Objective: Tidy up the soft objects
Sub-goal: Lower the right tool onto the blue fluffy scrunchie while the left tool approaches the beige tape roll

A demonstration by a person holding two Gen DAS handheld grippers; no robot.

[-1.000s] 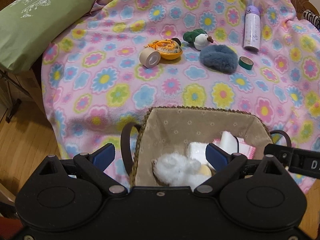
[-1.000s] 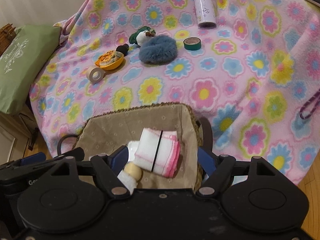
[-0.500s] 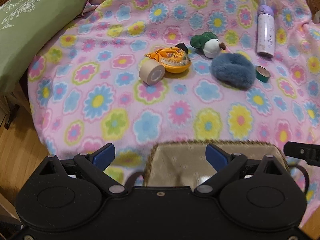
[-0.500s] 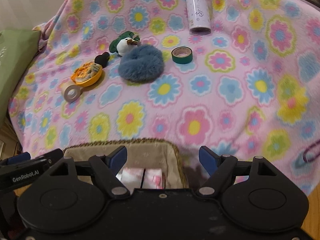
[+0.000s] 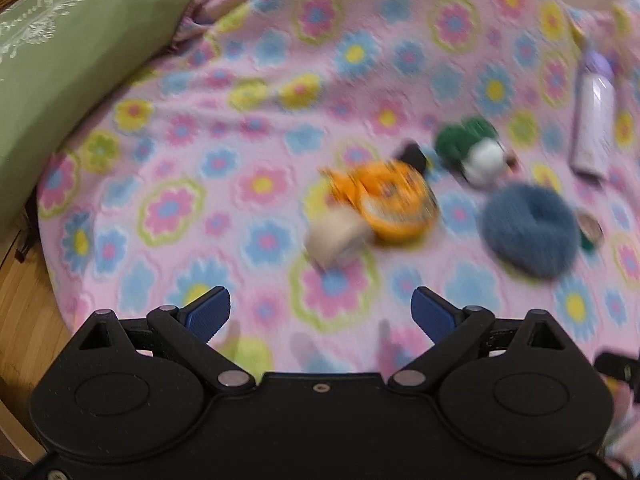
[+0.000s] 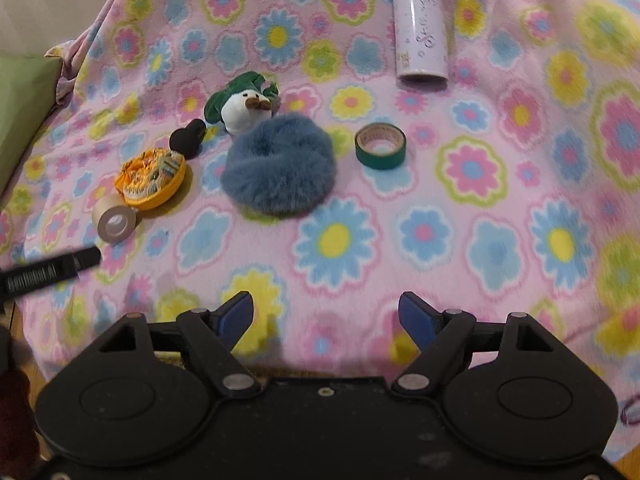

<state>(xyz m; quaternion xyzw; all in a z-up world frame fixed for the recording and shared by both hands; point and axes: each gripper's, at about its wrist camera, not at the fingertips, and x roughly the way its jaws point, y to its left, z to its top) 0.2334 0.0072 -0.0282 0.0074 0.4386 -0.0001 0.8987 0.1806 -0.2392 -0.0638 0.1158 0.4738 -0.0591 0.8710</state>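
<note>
A blue fluffy scrunchie [image 6: 280, 166] lies mid-blanket, also in the blurred left wrist view [image 5: 530, 230]. A green and white plush duck [image 6: 242, 100] [image 5: 476, 152] lies just behind it. An orange round pouch [image 6: 150, 178] [image 5: 394, 208] lies to their left. My left gripper [image 5: 320, 314] is open and empty, above the blanket short of the pouch. My right gripper [image 6: 326, 314] is open and empty, short of the scrunchie. Only a sliver of the basket's braided rim [image 6: 280, 370] shows, under the right gripper.
A flowered pink blanket [image 6: 480, 200] covers the surface. On it are a beige tape roll [image 6: 114, 220], a green tape roll [image 6: 380, 146], a small black object [image 6: 188, 138] and a lilac bottle [image 6: 420, 24]. A green pillow [image 5: 60, 80] lies at the left edge.
Both grippers have moved forward over the blanket, away from the basket, which has dropped almost wholly out of view. The objects on the blanket now look nearer. Both stay open.
</note>
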